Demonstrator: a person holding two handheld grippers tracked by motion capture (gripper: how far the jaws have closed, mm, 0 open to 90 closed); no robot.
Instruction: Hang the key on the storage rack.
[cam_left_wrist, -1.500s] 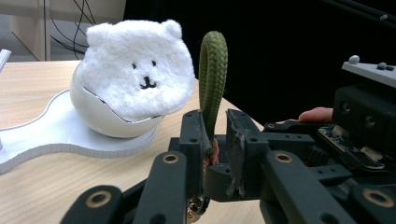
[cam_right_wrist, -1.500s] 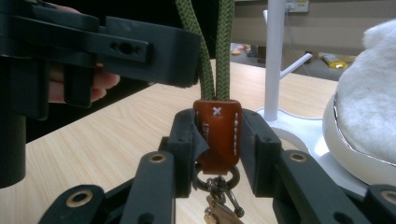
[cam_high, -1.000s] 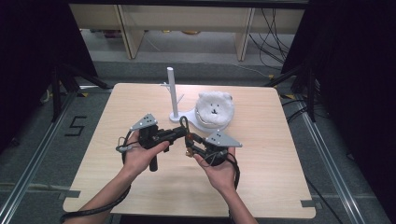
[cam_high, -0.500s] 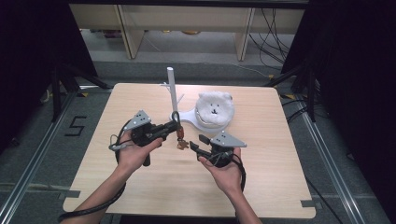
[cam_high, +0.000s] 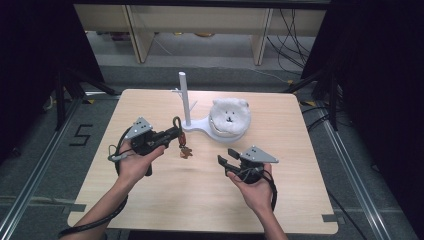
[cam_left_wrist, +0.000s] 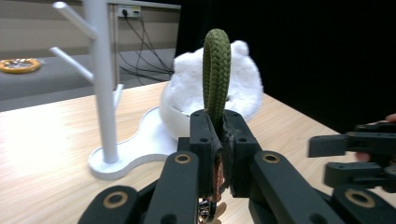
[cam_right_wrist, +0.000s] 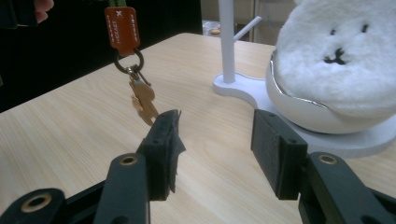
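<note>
My left gripper (cam_high: 176, 133) (cam_left_wrist: 216, 140) is shut on a keychain with a green braided rope loop (cam_left_wrist: 216, 74) (cam_high: 176, 121) that stands up above the jaws. Below them hang its orange tag (cam_right_wrist: 122, 25), a metal ring and a small tan figure charm (cam_right_wrist: 143, 100) (cam_high: 185, 151), clear of the table. A white hook stand (cam_high: 184, 97) (cam_left_wrist: 103, 79) with short pegs rises just right of that gripper. My right gripper (cam_high: 223, 162) (cam_right_wrist: 217, 140) is open and holds nothing, lower right of the keychain and pointing toward it.
The stand's flat white base (cam_high: 197, 128) runs into a white dish with a fluffy white bear face (cam_high: 229, 116) (cam_right_wrist: 343, 53) on it. The wooden table (cam_high: 200, 200) ends in dark floor on both sides, with shelves behind.
The two grippers have drawn apart. The right gripper let go and moved right and back, now open. The left one moved left, holding the keychain alone near the stand.
</note>
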